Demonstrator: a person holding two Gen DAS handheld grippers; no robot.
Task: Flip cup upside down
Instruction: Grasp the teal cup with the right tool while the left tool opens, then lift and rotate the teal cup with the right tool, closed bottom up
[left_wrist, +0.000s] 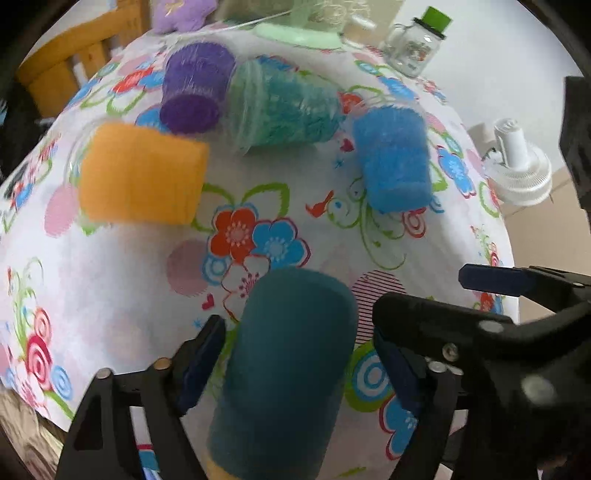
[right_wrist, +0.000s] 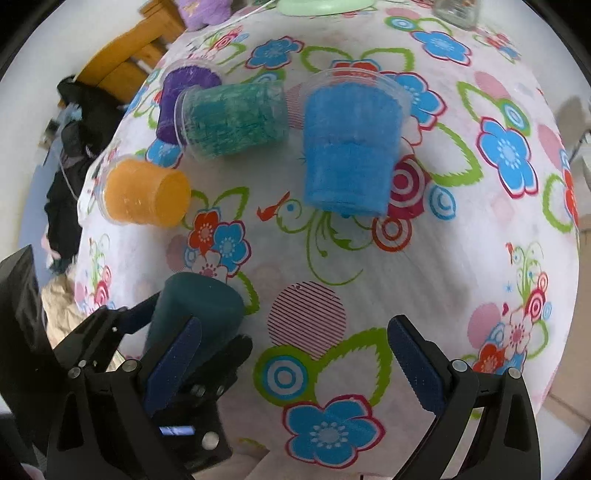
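We are looking at the dark teal cup (left_wrist: 288, 369) sitting between the pads of our left gripper (left_wrist: 295, 362), but the pads are standing apart from its sides, so we cannot tell whether they are gripping it. Our right gripper (right_wrist: 295, 365) is hanging with its jaws spread wide and empty over the flowered tablecloth (right_wrist: 369, 266), with the blue cup (right_wrist: 351, 147), green cup (right_wrist: 232, 118) and orange cup (right_wrist: 147, 195) lying farther back.

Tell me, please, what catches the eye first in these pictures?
First, the dark teal cup between the fingers of the left gripper, low in its view. Behind it, on the flowered tablecloth, stand four cups upside down: orange cup, purple cup, green cup, blue cup.
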